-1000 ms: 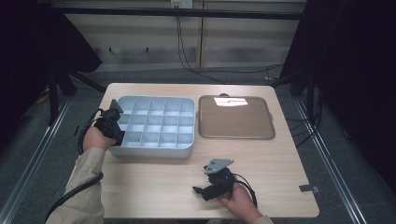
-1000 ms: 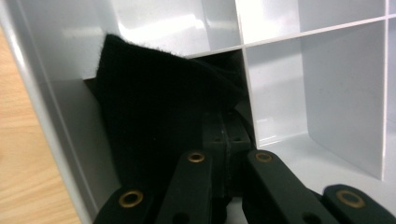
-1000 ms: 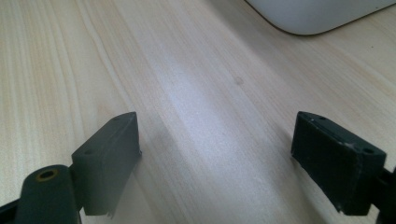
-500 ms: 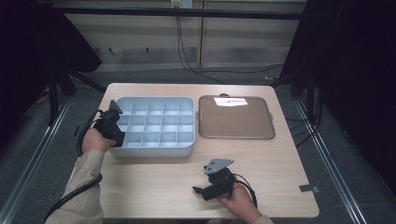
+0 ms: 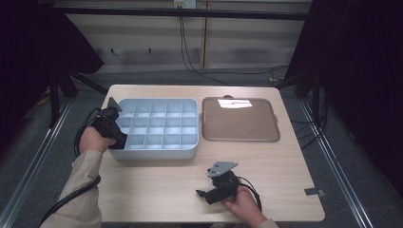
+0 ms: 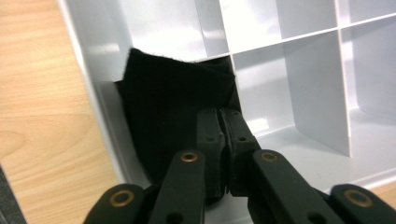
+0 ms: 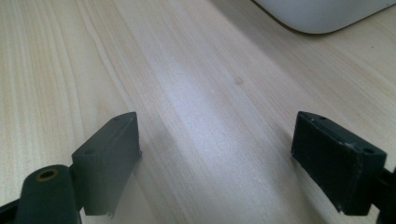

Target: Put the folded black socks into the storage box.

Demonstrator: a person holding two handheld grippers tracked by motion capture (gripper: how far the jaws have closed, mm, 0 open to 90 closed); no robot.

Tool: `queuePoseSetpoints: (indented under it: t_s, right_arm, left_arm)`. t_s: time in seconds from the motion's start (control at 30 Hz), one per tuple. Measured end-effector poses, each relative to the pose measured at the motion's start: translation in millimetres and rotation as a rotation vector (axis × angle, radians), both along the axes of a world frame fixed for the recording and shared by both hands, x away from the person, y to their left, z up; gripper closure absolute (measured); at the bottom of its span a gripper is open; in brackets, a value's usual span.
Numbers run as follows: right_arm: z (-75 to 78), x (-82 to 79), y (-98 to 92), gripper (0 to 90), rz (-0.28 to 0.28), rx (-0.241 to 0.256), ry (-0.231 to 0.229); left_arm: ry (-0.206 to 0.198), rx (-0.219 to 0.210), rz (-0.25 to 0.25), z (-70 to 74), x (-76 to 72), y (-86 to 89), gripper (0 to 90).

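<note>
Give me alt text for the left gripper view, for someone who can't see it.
The left gripper, jaws closed together, pinches a black cloth lying in a corner compartment of a pale grey divided tray. Light wooden table shows beside the tray's outer wall.

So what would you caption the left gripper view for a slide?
The left tool, jaws closed on a black cloth, at a corner compartment of the grey divided tray.

Black cloth (image 6: 173, 107) bunched in the divided tray's (image 5: 157, 127) corner compartment.
</note>
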State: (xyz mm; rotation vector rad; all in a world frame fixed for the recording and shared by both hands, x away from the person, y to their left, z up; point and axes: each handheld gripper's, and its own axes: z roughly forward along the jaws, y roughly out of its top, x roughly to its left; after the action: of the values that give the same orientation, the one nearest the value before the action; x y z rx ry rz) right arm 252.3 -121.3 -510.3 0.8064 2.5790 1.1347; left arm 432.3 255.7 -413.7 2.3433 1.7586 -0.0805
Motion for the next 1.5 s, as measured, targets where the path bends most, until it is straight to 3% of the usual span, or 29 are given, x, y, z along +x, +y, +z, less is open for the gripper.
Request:
queuePoseSetpoints:
  t_s: [0.37,0.97,1.33,1.5]
  right_arm:
    - [0.0,0.0,0.0,15.0,0.000,0.000,0.000]
    - [-0.1,0.0,0.1,15.0,0.002,0.001,0.001]
    - [0.0,-0.2,0.1,15.0,0.000,0.001,0.005]
    - [0.0,0.0,0.0,15.0,0.000,0.000,0.000]
  left_arm:
    - [-0.037,-0.008,0.000,15.9,-3.6,5.5,80.1]
    - [-0.074,-0.014,-0.022,33.0,-9.8,3.8,57.1]
    - [-0.087,-0.017,-0.011,35.9,-15.3,5.0,45.1]
    - [-0.084,-0.016,-0.029,35.6,-18.6,6.6,42.1]
